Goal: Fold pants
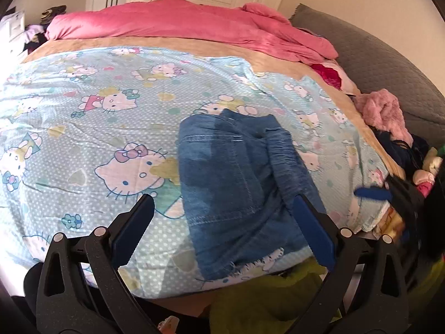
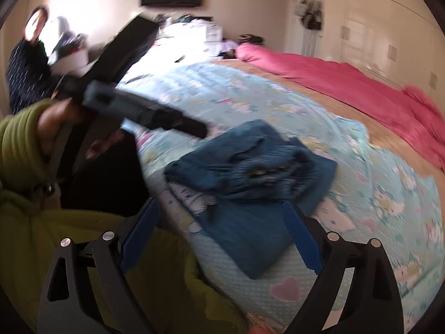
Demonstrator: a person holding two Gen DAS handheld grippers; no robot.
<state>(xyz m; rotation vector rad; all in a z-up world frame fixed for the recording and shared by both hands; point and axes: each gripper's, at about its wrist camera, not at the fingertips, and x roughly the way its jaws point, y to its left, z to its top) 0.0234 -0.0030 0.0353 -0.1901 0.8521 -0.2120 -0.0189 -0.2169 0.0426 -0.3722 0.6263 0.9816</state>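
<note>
Both the left gripper (image 1: 222,217) and right gripper (image 2: 221,222) hang spread and empty over the folded blue denim pants (image 1: 233,183) on the cartoon-print bedsheet (image 1: 83,128); soft, probably weighty, best pinched at a folded edge.

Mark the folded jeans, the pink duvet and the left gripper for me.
folded jeans (image 1: 228,172), left wrist view, on the stitched back panel.
pink duvet (image 1: 178,22), left wrist view, on its broad middle across the bed's far end.
left gripper (image 1: 222,217), left wrist view, midway between its open fingertips.
</note>
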